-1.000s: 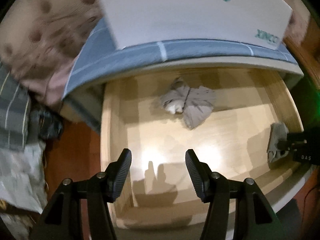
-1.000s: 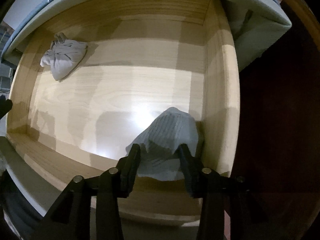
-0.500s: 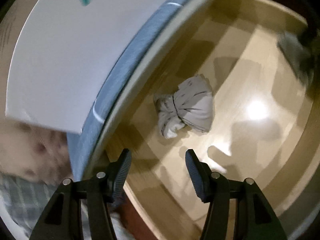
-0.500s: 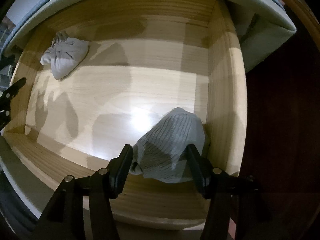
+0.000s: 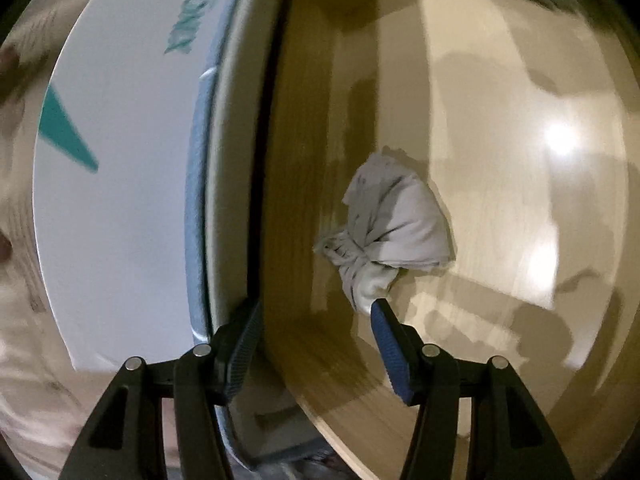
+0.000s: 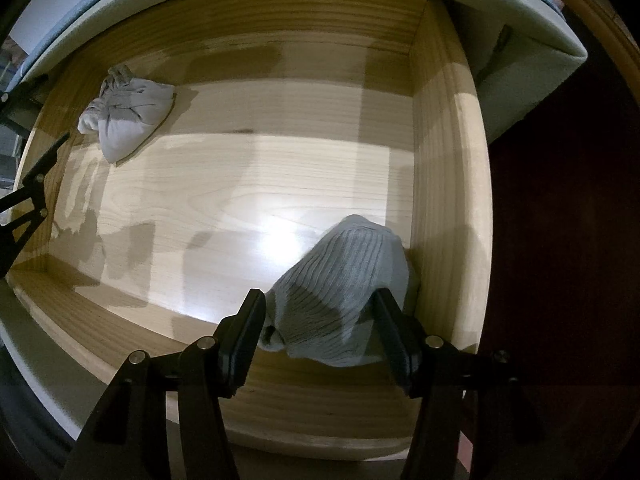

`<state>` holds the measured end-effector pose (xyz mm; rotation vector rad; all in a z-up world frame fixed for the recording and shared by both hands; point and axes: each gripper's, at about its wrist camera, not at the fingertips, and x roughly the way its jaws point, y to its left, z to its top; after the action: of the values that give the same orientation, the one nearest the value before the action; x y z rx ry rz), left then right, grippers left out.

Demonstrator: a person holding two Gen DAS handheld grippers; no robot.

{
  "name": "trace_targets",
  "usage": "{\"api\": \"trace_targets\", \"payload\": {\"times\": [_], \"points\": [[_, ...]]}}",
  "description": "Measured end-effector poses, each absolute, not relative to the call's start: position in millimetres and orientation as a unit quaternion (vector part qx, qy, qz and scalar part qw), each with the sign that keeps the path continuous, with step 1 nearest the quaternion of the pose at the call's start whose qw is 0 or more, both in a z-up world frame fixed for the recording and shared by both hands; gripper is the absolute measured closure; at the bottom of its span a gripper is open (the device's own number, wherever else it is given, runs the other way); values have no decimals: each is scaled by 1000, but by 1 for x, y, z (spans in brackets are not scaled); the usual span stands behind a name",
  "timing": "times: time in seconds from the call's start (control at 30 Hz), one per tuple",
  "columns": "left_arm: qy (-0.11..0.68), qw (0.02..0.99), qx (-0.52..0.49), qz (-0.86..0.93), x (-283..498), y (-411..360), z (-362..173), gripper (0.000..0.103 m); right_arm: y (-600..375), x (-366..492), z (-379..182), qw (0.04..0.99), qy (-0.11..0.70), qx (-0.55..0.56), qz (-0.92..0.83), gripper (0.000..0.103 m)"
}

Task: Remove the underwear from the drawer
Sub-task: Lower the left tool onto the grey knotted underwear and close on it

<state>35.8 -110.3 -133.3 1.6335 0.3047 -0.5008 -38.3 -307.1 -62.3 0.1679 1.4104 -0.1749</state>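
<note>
two underwear bundles (image 6: 128, 116) (image 6: 344, 292) in pale wood drawer (image 6: 240, 200)

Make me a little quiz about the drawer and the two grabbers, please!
1. How many cloth bundles lie in the wooden drawer?
2. True or false: the right gripper has its fingers spread on both sides of the ribbed grey bundle.
3. Which is nearest the left gripper? A: the knotted pale bundle. B: the ribbed grey bundle.

Key: 1. Two. 2. True; the jaws are open, not yet closed on it. 3. A.
</note>
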Motion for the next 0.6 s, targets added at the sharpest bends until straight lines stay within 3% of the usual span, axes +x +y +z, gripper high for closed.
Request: {"api": "trace_targets", "payload": {"times": [0.23, 0.3, 0.6], "points": [[80, 605, 756, -239, 35, -98, -153, 46, -306, -38, -64, 755, 646, 78, -80, 48], [76, 597, 761, -244, 34, -95, -159, 46, -304, -40, -65, 757, 645, 75, -77, 44], [74, 587, 766, -253, 37, -92, -191, 46, -306, -40, -66, 756, 646, 68, -79, 44]]}}
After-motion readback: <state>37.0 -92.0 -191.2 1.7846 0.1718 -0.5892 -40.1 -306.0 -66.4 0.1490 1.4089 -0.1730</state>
